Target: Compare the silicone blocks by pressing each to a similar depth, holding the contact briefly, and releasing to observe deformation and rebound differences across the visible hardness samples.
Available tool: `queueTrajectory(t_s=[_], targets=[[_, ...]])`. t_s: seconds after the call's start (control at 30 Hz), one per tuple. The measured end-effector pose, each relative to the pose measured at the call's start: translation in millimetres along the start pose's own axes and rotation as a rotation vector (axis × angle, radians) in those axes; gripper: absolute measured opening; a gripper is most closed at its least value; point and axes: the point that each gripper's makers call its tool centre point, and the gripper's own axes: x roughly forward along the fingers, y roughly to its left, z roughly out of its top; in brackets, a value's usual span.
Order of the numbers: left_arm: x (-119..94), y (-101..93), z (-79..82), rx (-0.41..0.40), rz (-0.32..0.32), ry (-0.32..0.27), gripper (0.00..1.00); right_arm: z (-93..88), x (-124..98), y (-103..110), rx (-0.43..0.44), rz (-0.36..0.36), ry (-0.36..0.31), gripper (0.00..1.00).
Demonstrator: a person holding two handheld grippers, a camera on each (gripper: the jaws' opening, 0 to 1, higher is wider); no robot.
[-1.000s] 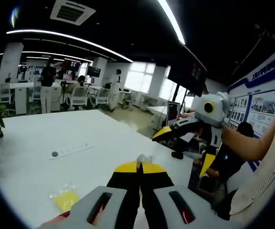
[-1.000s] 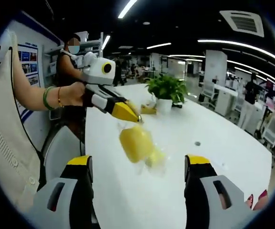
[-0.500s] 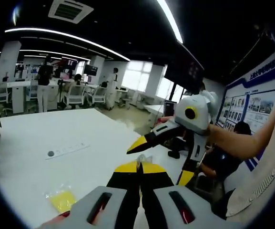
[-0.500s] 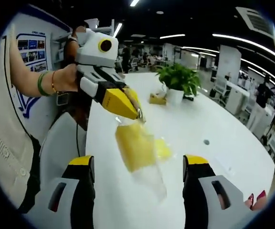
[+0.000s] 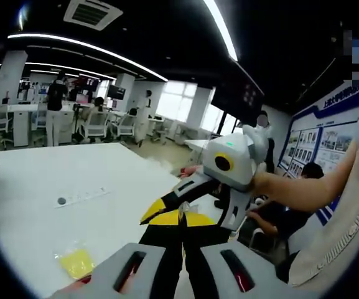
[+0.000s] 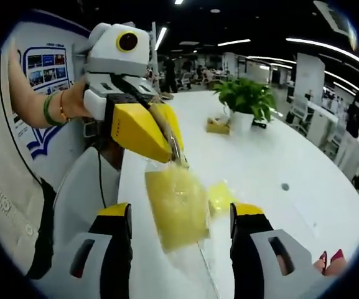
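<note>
One bagged yellow block (image 6: 176,208) has been brought between the right gripper (image 6: 180,215)'s parted fingers, hung from the left gripper (image 6: 178,156)'s clamped fingers; pressing is imminent.

Left gripper (image 5: 181,218) jaws pressed together at 6 o'clock, pinching a clear bag edge (image 5: 183,206). Right gripper (image 5: 156,210) enters from 3 o'clock, its yellow tips just beside them. Yellow silicone block (image 5: 75,262) on white table (image 5: 73,180) at 8 o'clock.
</note>
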Motion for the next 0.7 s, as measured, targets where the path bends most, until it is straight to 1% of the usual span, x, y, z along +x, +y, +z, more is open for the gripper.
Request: queueTrajectory(t_s=[0.07, 0.17, 0.33, 0.53, 0.6, 0.7], targets=[[0.1, -2.5, 0.4, -0.01, -0.014, -0.003, 0.0, 0.0, 2.2, 1.3, 0.009, 0.011, -0.001, 0.55], [0.3, -4.1, -0.4, 0.0, -0.019, 0.005, 0.0, -1.4, 5.0, 4.5, 0.03, 0.036, 0.006, 0.5], [0.4, -6.5, -1.9, -0.004, -0.027, 0.01, 0.0, -5.5, 7.0, 6.3, 0.034, 0.058, 0.019, 0.38], [-2.0, -10.0, 0.3, -0.026, -0.05, -0.006, 0.0, -0.8, 8.1, 13.0, 0.042, 0.091, -0.019, 0.32], [-3.5, -10.8, 0.4, -0.026, -0.057, -0.007, 0.0, 1.7, 8.7, 18.4, 0.016, 0.099, -0.037, 0.28], [-6.8, -12.7, 0.4, -0.032, -0.062, -0.018, 0.0, 3.7, 8.8, 21.3, 0.019, 0.096, -0.049, 0.25]])
